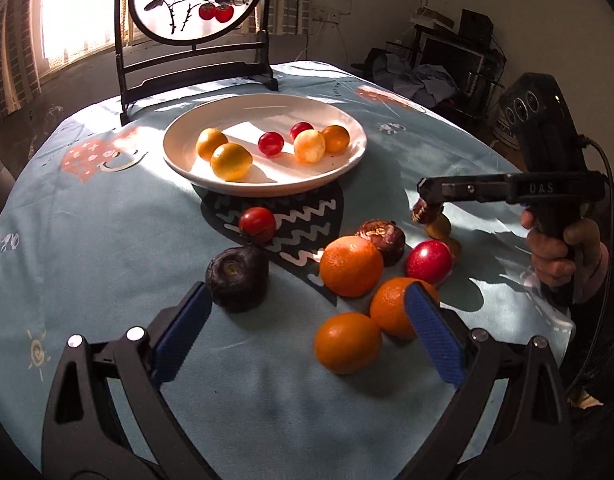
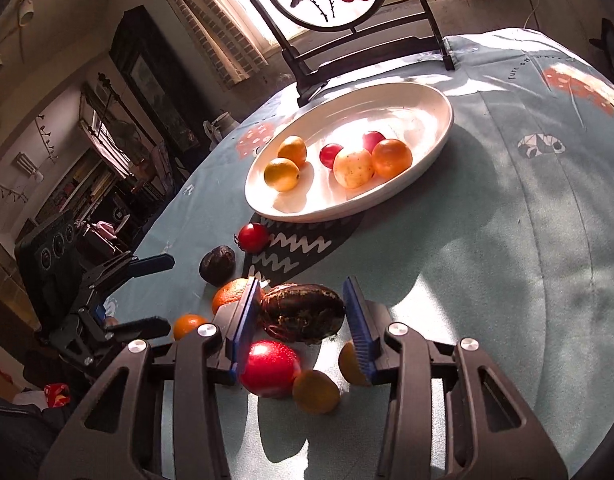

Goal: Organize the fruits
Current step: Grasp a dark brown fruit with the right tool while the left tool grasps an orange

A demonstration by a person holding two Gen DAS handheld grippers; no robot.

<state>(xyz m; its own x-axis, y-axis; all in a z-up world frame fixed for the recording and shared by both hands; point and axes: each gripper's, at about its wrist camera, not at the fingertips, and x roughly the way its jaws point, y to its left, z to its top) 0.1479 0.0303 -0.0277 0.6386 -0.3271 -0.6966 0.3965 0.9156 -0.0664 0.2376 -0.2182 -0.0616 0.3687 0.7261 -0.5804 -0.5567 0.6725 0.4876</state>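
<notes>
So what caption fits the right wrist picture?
Right gripper closing around a dark wrinkled fruit, white plate of small fruits beyond.

orange (image 1: 399, 306) partly behind left claw (image 1: 307, 312)

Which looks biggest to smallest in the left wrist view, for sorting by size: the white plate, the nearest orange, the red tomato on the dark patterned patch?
1. white plate
2. nearest orange, though nearness to the camera enlarges it
3. red tomato

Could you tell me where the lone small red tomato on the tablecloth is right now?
In the left wrist view, the small red tomato sits left of centre on the tablecloth's dark wavy patch, just before the white ceramic plate and behind the dark purple round fruit.
</notes>
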